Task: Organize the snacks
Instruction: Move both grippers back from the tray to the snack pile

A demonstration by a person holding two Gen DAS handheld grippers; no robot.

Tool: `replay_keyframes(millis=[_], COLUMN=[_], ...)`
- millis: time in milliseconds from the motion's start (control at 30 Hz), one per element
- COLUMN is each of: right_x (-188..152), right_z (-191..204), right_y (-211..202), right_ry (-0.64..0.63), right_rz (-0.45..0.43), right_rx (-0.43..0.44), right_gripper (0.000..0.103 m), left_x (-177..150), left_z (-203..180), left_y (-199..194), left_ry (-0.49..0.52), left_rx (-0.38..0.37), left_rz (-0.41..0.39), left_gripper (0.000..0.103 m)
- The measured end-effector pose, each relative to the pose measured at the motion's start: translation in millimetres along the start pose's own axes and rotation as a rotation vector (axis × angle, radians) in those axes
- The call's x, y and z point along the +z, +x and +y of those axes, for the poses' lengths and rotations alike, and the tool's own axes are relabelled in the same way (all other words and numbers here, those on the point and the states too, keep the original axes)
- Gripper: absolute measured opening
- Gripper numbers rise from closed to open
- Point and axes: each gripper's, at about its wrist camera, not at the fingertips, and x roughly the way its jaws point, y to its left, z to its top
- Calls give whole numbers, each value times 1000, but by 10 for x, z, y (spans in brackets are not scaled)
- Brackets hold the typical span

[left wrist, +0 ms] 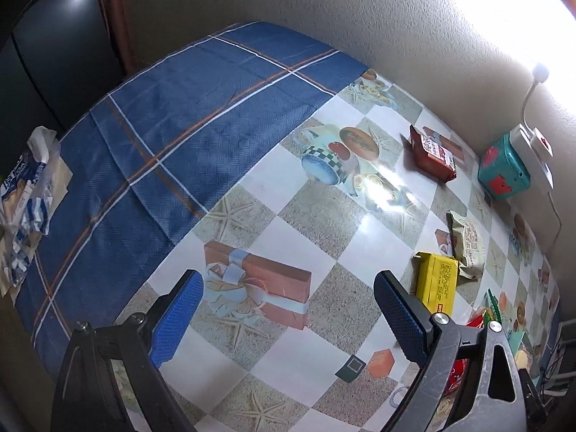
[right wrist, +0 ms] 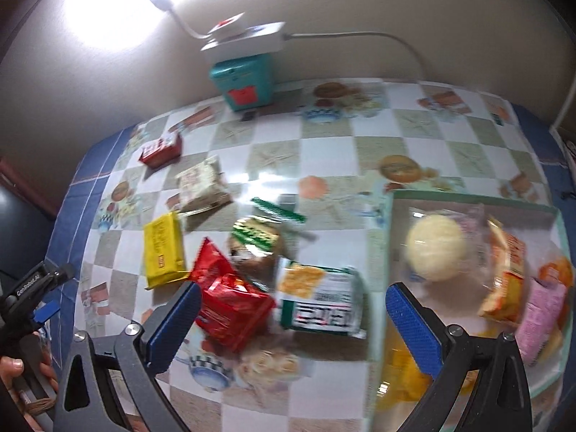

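The desk (right wrist: 324, 151) carries a clear tray (right wrist: 468, 199) already holding several snacks, seemingly the collecting spot. Loose packets lie beside it: green (right wrist: 320, 297), red (right wrist: 230, 306), yellow (right wrist: 162, 252). Both claws, right (right wrist: 293, 320) and left (left wrist: 288, 309), gape empty.

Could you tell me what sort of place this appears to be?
Probably a home dining corner: a table under a printed checked oilcloth, snack packets such as the yellow packet spread across it, and a lit lamp by the plaster wall.
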Motion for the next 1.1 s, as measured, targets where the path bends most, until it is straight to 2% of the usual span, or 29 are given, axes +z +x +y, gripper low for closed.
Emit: replay_keyframes(millis=[133,300,533,633,700,900,1000,1067,1100], right_x=[93,361,735,836,879,966,978,982,985], right_z=[192,440,632,722,780,963,1032,1070,1087], right_y=[138,321,641,813,909,1242,1368,1427,1455], right_ry=[-34,-76,-100,-107,-115,-139,-172,-193,-203], right_rz=[21,35,91,138,156,237,251,256,259], right_rx=[35,68,70,70,57,61,22,6,0], right_gripper=[103,103,103,103,103,103,101,96,89], left_x=[49,110,340,390,378,222,151,116,99], left_z=[-48,-21,-97,-160,-219,-430,-529,-579,-610], left_y=[88,212,319,366,409,549,598,606,605], left_ry=[22,25,122,143,149,180,194,198,199], left_rx=[-37,-36,-17,-52,-71,-111,-102,-121,-127], left_rz=[6,-15,-50,-37,-12,53,64,69,69], left_gripper=[96,96,96,96,100,101,101,101,101])
